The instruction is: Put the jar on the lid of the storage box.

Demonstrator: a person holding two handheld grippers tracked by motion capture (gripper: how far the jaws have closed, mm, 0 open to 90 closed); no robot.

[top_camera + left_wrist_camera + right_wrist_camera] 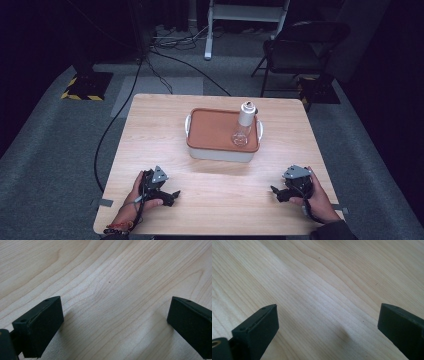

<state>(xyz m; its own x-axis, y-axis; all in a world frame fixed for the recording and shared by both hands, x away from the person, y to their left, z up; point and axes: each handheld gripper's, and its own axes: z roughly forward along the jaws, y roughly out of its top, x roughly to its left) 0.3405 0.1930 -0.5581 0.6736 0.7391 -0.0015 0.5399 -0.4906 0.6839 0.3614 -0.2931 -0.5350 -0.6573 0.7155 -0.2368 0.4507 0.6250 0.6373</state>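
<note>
Plainly, the room is dark, with grey carpet, cables and a black chair [300,50] beyond the far edge; the light wooden table [150,135] carries a white container with a terracotta lid [215,129] near its centre, towards the far edge; a clear bottle with a silver cap [243,126] lies on the right part of that lid, its long axis running far to near, cap away from the person. The right gripper [274,191] rests by the near right corner, the left gripper [175,193] by the near left; both have jaws spread wide and hold nothing; the bottle lies forward of both, nearer the right, which would likely reach it first.
</note>
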